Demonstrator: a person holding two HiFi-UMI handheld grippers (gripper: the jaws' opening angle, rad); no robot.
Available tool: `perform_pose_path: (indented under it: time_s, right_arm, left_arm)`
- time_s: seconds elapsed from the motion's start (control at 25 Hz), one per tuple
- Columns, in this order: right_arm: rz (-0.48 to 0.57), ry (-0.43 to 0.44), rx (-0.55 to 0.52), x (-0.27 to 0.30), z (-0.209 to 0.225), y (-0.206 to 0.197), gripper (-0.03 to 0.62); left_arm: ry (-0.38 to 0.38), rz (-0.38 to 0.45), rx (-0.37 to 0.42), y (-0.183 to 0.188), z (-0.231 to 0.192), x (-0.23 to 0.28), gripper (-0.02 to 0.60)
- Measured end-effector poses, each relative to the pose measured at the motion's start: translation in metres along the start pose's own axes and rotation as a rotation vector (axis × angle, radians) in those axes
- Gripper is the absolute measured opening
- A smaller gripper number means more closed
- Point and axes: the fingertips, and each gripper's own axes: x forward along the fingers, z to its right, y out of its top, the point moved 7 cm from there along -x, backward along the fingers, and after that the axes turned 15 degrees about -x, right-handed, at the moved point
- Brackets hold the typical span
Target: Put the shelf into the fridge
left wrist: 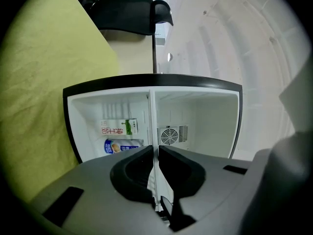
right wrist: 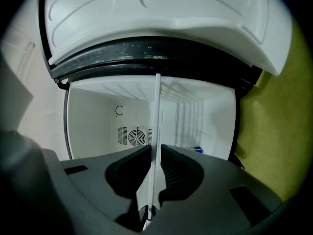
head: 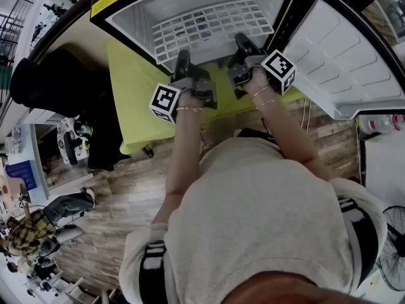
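A white wire-grid shelf (head: 212, 27) lies level, most of it inside the open fridge (head: 126, 19). Both grippers clamp its near edge. My left gripper (head: 183, 59) is shut on the left part of that edge, and my right gripper (head: 242, 42) is shut on the right part. In the left gripper view the shelf (left wrist: 152, 116) shows edge-on as a thin white line running between the jaws of the left gripper (left wrist: 157, 168). In the right gripper view the shelf (right wrist: 157, 126) is likewise edge-on, pinched in the right gripper (right wrist: 156, 173).
The fridge door (head: 351, 56) stands swung open at the right. A milk carton (left wrist: 119, 127) and a blue pack (left wrist: 120, 146) lie inside on one side of the shelf. A fan grille (left wrist: 171, 135) is on the fridge's back wall. The fridge stands on a yellow-green cloth (head: 136, 87).
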Motion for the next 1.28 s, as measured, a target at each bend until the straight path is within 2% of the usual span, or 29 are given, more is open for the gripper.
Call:
perform_pose_path:
  time_s: [0.24, 0.6, 1.28]
  right_arm:
    - [0.009, 0.000, -0.020, 0.004, 0.000, 0.004, 0.031]
    - [0.031, 0.009, -0.029, 0.015, -0.003, 0.008, 0.038]
    - [0.018, 0.011, -0.008, 0.029, 0.008, 0.008, 0.038]
  left_arm:
    - [0.006, -0.003, -0.004, 0.003, -0.001, 0.004, 0.032]
    - [-0.009, -0.009, -0.066, 0.005, 0.002, 0.016, 0.031]
    - [-0.012, -0.021, -0.024, 0.013, -0.009, 0.030, 0.034]
